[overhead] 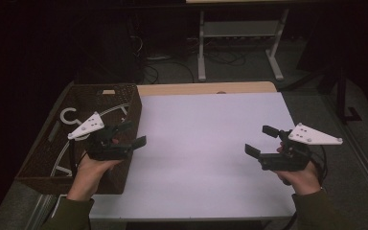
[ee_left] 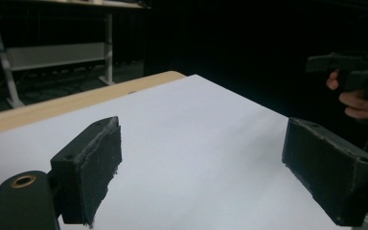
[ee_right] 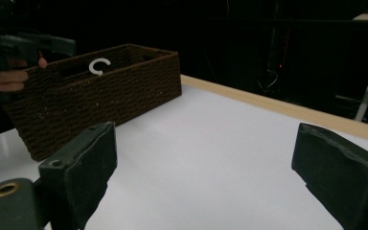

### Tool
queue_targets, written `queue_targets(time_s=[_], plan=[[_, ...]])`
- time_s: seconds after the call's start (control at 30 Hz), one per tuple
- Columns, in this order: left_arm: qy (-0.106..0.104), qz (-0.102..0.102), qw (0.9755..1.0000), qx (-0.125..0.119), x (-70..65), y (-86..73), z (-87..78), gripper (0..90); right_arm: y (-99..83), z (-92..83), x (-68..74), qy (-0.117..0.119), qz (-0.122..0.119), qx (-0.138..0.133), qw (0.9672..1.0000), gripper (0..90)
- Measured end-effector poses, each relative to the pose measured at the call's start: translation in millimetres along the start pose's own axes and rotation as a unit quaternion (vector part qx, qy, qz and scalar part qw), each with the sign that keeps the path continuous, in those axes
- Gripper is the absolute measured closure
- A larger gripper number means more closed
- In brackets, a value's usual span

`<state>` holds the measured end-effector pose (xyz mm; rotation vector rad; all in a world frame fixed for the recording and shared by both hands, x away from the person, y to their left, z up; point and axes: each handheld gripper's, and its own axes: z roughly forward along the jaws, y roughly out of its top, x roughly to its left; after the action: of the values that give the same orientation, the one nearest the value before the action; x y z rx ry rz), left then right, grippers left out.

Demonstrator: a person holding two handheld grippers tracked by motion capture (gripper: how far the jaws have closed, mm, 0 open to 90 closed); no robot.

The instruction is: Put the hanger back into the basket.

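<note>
While a person's hands hover over the white table (overhead: pixel 206 143), the high view shows the left gripper (overhead: pixel 133 133) beside a brown wicker basket (overhead: pixel 127 98) (white hangers (overhead: pixel 70 116) inside) and the right gripper (overhead: pixel 261 139) near the far edge. Both gripper views show jaws spread wide, holding nothing.

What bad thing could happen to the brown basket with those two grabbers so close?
The left gripper hangs open right at the rim of the brown basket, so a swing could knock it. The basket sits at the table's left edge and might slide off. The hook of the white hanger inside could catch on the weave when pulled.
</note>
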<state>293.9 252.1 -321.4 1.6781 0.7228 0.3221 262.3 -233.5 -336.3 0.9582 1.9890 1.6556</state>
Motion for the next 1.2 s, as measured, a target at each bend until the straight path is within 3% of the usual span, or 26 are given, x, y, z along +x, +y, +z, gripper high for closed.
queue_targets(time_s=[0.33,0.43,0.5,0.57,0.7,1.2], plan=[[-0.016,0.019,0.9995,-0.022,3.9,-4.0,2.0,10.7,19.6,7.1,-1.3,0.020,-0.005,-0.022,0.9996,2.9],[-0.020,0.017,0.9993,-0.027,5.3,-4.8,2.7,8.8,24.7,10.3,-0.8,0.022,-0.013,-0.024,0.9994,1.3],[-0.015,0.029,0.9991,-0.028,5.6,-4.6,1.9,6.9,27.5,12.4,-1.3,0.024,-0.014,-0.028,0.9992,1.2],[-0.013,0.027,0.9991,-0.031,6.0,-4.7,2.3,5.5,29.3,14.2,-1.4,0.024,-0.017,-0.026,0.9992,1.1],[-0.011,0.034,0.9990,-0.026,7.3,-4.4,2.9,4.2,30.5,17.1,-1.5,0.024,-0.016,-0.027,0.9992,1.1],[-0.014,0.031,0.9989,-0.032,7.3,-4.8,2.5,4.3,30.1,16.9,-1.1,0.023,-0.020,-0.026,0.9992,1.1]])
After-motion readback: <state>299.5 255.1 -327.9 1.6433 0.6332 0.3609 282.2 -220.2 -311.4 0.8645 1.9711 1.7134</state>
